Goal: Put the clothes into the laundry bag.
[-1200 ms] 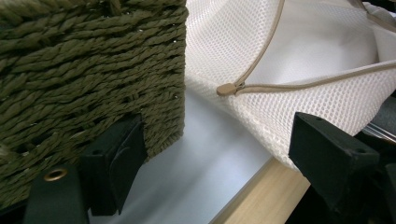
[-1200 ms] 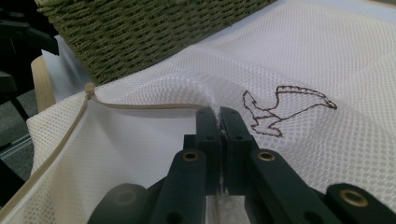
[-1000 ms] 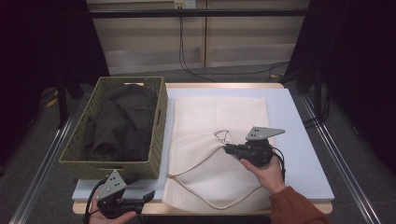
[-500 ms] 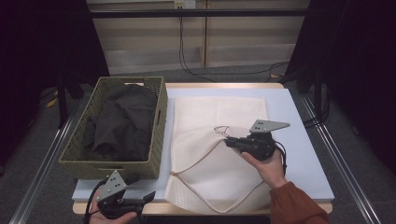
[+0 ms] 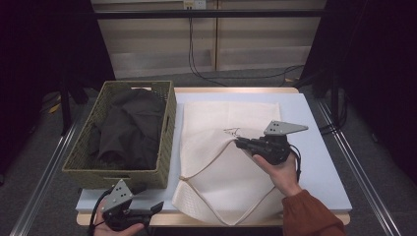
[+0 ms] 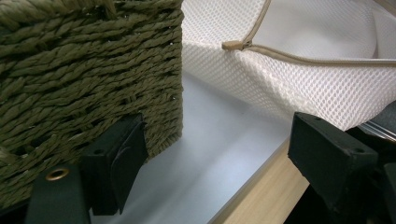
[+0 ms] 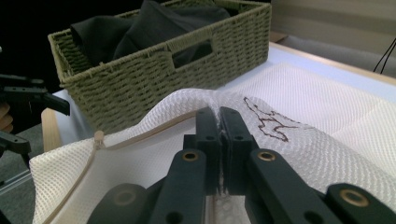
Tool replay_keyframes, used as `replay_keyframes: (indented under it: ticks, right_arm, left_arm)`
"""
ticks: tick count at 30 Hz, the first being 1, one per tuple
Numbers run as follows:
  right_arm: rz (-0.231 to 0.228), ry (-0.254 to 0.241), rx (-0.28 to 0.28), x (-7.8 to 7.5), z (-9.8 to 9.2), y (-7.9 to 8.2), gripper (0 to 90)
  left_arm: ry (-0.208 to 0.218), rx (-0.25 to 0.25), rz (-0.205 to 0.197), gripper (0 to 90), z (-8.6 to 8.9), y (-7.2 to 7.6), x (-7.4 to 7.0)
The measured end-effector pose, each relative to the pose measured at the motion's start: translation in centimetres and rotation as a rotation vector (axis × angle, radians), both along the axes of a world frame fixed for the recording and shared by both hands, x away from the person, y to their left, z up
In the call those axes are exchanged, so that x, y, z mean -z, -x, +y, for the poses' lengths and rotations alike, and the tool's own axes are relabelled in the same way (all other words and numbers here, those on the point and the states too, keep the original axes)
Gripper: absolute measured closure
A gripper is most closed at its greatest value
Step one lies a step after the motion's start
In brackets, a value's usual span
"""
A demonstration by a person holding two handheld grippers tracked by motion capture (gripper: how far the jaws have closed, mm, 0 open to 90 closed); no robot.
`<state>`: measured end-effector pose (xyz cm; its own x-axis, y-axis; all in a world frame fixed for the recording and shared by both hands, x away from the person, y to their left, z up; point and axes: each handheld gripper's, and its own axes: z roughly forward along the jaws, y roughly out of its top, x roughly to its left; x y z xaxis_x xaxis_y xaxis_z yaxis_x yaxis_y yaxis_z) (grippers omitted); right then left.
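Pinching the soft, light mesh laundry bag (image 5: 231, 162) at its zipper edge, the right tool (image 5: 239, 143) is clamped on fabric; left tool (image 5: 156, 208) gapes, empty. Floppy mesh: grip the hem.

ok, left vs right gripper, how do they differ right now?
The left gripper is open with nothing between its jaws, low at the table's near edge by the basket. The right gripper is shut on the mesh bag, lifting its zippered edge. Both have black jaws and a grey plate.

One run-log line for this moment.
right gripper: shut on mesh bag, lifting its edge | left gripper: open, by basket | dark clothes: in basket
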<state>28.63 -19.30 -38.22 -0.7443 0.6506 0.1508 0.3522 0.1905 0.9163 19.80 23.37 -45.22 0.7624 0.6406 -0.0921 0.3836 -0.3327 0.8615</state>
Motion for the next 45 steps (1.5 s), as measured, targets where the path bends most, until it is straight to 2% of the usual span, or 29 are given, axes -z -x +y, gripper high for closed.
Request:
replay_keyframes:
  ticks: [3, 4, 5, 7, 9, 11, 16, 21, 23, 24, 26, 28, 30, 32, 36, 38, 40, 41, 42, 45]
  right_arm:
    - [-0.013, -0.015, 0.002, -0.2, -0.1, 0.1, 87.7]
    - [-0.013, -0.016, 0.002, -0.2, -0.1, 0.1, 87.7]
    - [-0.005, -0.011, -0.002, -0.1, -0.1, 0.1, 87.7]
    - [0.004, 0.001, -0.005, 0.0, -0.1, 0.1, 87.7]
    - [0.014, -0.001, -0.006, 0.1, -0.2, 0.0, 87.7]
    - [0.016, 0.005, -0.007, 0.2, -0.2, -0.1, 87.7]
    - [0.026, 0.009, -0.014, 0.2, -0.2, -0.1, 87.8]
    - [0.031, 0.017, -0.013, 0.4, -0.2, -0.1, 87.7]
    - [0.033, 0.022, -0.012, 0.5, -0.3, -0.1, 87.7]
    - [0.036, 0.025, -0.013, 0.5, -0.3, -0.1, 87.7]
    - [0.036, 0.027, -0.014, 0.5, -0.3, -0.1, 87.7]
    - [0.037, 0.029, -0.017, 0.6, -0.2, -0.1, 87.7]
    - [0.038, 0.037, -0.016, 0.6, -0.2, -0.2, 87.7]
    - [0.042, 0.040, -0.017, 0.8, -0.2, -0.3, 87.7]
    - [0.043, 0.043, -0.015, 0.9, -0.1, -0.3, 87.7]
    - [0.041, 0.043, -0.016, 0.9, -0.2, -0.2, 87.7]
    - [0.043, 0.044, -0.016, 0.9, -0.2, -0.3, 87.7]
    - [0.045, 0.045, -0.016, 1.0, -0.2, -0.3, 87.7]
    - [0.044, 0.046, -0.018, 1.0, -0.2, -0.3, 87.6]
    - [0.047, 0.045, -0.017, 1.0, -0.2, -0.3, 87.6]
  left_arm:
    - [-0.005, -0.006, -0.006, 19.4, 0.0, 0.1, -0.2]
    - [0.010, 0.003, -0.007, 22.5, 0.0, 0.4, -0.2]
    - [0.005, 0.008, -0.020, 25.8, 0.0, 0.5, -0.3]
    - [0.011, 0.011, -0.022, 24.1, -0.1, 0.7, -0.7]
    - [0.031, 0.002, -0.033, 24.0, 0.0, 0.8, -1.4]
    - [0.046, -0.012, -0.021, 23.3, -0.2, 1.0, -2.1]
    - [0.029, -0.003, -0.040, 22.7, -0.5, 1.0, -3.2]
    - [0.033, -0.016, -0.096, 21.7, 0.3, 0.2, -5.8]
    - [0.021, -0.022, -0.087, 20.8, 0.6, -0.5, -6.5]
    - [0.017, -0.025, -0.068, 19.1, 0.6, -0.8, -6.9]
    - [0.012, -0.024, -0.106, 18.8, 0.8, -1.4, -7.5]
    - [0.019, -0.047, -0.103, 18.5, 0.8, -2.1, -8.1]
    - [0.042, -0.035, -0.117, 17.9, 0.7, -2.7, -8.7]
    - [0.031, -0.034, -0.138, 17.9, 0.6, -3.5, -9.3]
    - [0.020, -0.051, -0.109, 17.3, 0.9, -5.6, -10.0]
    - [0.003, -0.042, -0.050, 17.1, 1.1, -6.9, -10.1]
    - [-0.025, -0.050, -0.062, 17.8, 1.0, -7.7, -10.1]
    - [-0.021, -0.051, -0.039, 17.8, 1.0, -8.1, -10.3]
    - [-0.027, -0.043, -0.035, 17.6, 1.0, -8.5, -10.5]
    - [-0.050, -0.056, -0.050, 17.6, 1.0, -9.6, -11.2]
